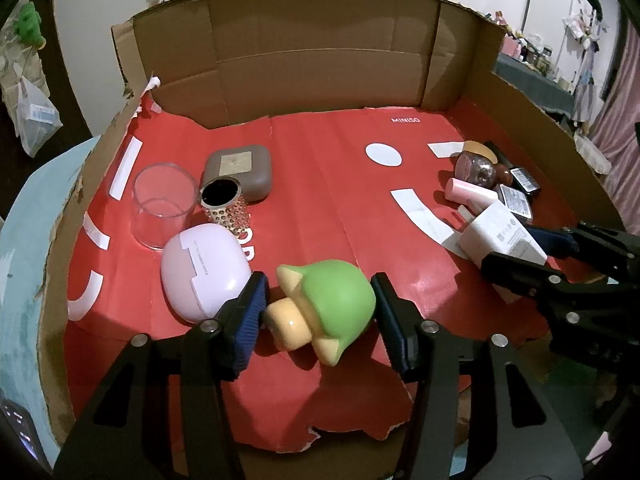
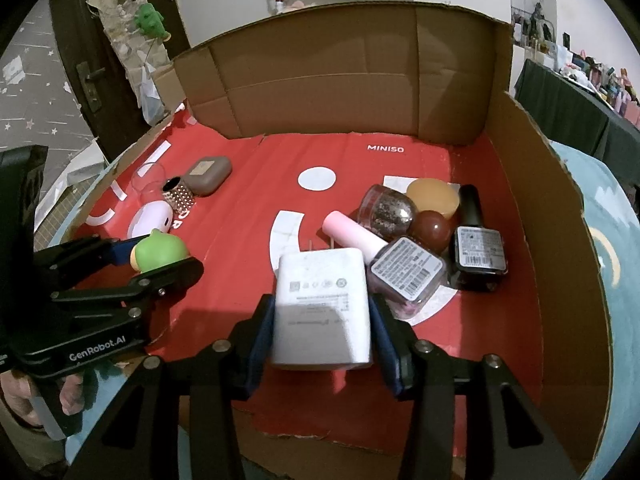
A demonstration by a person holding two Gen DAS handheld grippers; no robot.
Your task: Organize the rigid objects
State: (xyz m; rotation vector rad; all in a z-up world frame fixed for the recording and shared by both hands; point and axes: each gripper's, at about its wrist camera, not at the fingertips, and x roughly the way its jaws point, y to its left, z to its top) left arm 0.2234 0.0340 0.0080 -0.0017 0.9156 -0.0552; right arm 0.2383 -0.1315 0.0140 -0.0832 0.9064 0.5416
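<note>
Rigid objects lie in two groups on the red paper liner [image 1: 320, 184] of an open cardboard box [image 1: 320, 40].

Left group: the green figurine [image 1: 328, 300] lies on its side between the pads of the left gripper [image 1: 318, 320]. The right pad meets the green body and the left pad sits against the figurine's cream-coloured part; whether the jaws are pressing on it or merely framing it cannot be told. Just beyond the left pad lies a lilac earbud case [image 1: 204, 272]. Behind it stand a gold studded cylinder [image 1: 226, 208] and a clear glass cup [image 1: 164, 204], with a brown rounded case [image 1: 240, 172] at the rear.

Right group: the white charger [image 2: 322, 304], prongs pointing away from the camera, sits between the pads of the right gripper [image 2: 322, 328], both of which bear on its sides in a firm pinch. Just beside it, to the right, lie a pink-capped polish bottle [image 2: 400, 272] and a black polish bottle [image 2: 478, 244], both label-up. Behind them cluster a glitter bottle [image 2: 386, 210], a dark red sphere [image 2: 434, 230] and an amber disc [image 2: 434, 196].

The two groups are well apart.
</note>
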